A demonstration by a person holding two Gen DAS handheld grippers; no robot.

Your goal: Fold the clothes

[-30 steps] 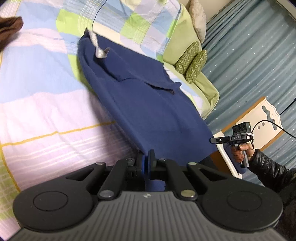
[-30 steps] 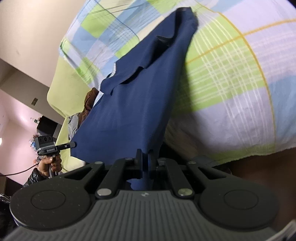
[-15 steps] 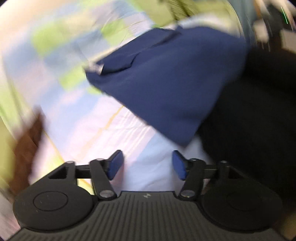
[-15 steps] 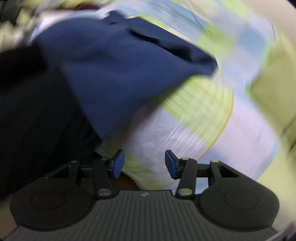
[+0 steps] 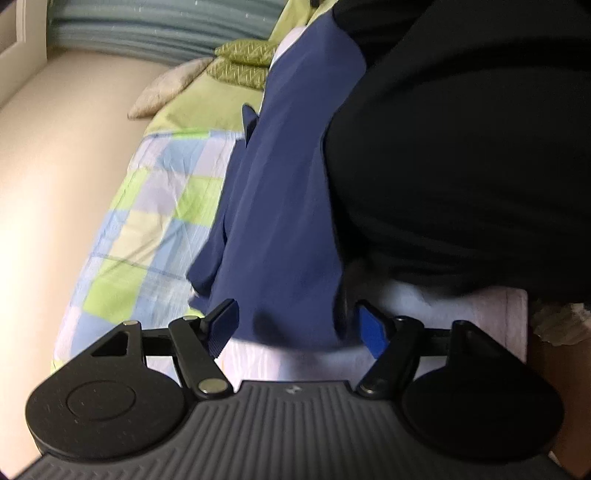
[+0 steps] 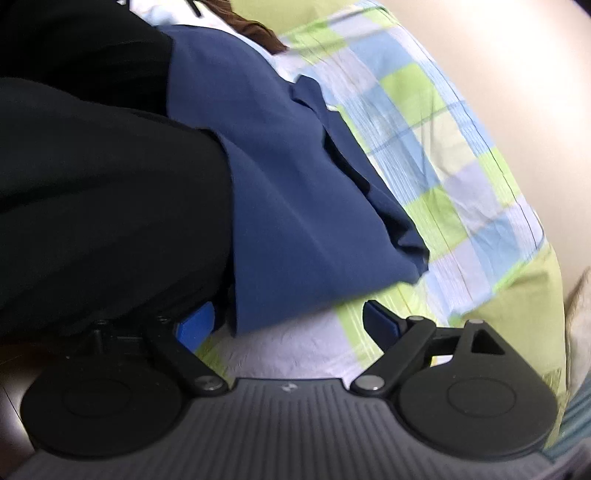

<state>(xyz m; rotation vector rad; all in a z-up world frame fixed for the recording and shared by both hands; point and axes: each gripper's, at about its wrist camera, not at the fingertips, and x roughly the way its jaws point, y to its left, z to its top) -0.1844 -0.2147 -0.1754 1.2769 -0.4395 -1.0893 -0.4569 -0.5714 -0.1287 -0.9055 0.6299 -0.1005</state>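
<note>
A navy blue garment lies flat on the checked bedspread, partly hidden by the person's black clothing. My left gripper is open, its jaws either side of the garment's near edge, holding nothing. In the right wrist view the same garment lies on the bedspread. My right gripper is open at the garment's near corner, with the cloth edge just ahead of the jaws. Its left finger is partly hidden under the black clothing.
Green patterned pillows and a beige cushion lie at the head of the bed by blue curtains. A brown garment lies beyond the navy one. A beige wall runs along the bed's far side.
Both grippers let go of the navy garment and opened. Both swung round low over the bed edge, and the garment now lies on the bedspread.
</note>
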